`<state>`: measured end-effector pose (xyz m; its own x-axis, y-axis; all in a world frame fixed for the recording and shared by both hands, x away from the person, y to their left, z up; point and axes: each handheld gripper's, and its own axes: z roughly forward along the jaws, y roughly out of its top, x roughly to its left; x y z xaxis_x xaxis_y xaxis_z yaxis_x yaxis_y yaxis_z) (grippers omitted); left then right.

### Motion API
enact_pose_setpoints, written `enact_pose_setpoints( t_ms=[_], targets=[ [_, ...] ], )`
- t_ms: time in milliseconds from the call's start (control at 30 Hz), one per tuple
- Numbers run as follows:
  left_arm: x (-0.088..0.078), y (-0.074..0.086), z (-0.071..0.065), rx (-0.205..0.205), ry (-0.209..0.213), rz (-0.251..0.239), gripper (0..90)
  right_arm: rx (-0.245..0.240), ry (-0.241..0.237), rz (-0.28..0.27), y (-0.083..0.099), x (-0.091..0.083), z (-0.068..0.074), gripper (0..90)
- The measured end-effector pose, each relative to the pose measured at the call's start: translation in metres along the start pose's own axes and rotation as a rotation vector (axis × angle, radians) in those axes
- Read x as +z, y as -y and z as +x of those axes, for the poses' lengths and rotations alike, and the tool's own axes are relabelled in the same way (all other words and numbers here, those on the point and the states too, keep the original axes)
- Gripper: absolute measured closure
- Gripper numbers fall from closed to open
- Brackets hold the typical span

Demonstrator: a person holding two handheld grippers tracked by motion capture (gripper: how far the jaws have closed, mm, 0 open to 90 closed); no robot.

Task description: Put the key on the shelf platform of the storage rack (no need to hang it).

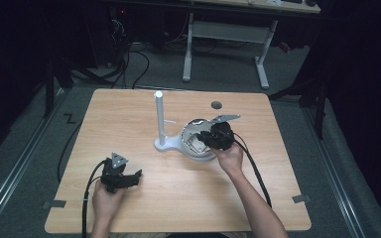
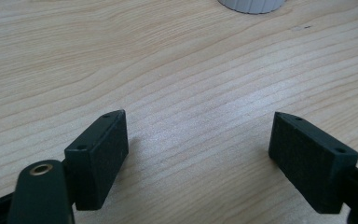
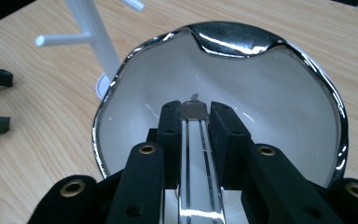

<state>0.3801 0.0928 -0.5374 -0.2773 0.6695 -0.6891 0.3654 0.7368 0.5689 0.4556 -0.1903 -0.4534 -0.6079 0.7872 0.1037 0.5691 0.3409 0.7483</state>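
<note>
The cup (image 1: 197,139) sits near the middle of the table (image 1: 144,208), just at 3 o'clock of the white rack (image 1: 159,119); the right gripper (image 1: 213,136) holds it; the left gripper (image 1: 129,179) rests at 7 o'clock. In the left gripper view, its jaws stand wide apart over bare wood. In the right gripper view, the jaws pinch the cup's handle (image 3: 195,154) tight.

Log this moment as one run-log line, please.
right gripper: shut on cup handle | cup: beside white rack | left gripper: open, over table
</note>
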Motion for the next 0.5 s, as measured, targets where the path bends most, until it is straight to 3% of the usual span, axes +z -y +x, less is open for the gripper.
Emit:
enact_pose_setpoints(
  t_ms=[500],
  targets=[
    [0.0002, -0.0001, 0.0000, 0.002, 0.001, 0.000, 20.1, -0.014, 0.013, 0.040, 0.0001, 0.0072, -0.0051, 74.7]
  ],
)
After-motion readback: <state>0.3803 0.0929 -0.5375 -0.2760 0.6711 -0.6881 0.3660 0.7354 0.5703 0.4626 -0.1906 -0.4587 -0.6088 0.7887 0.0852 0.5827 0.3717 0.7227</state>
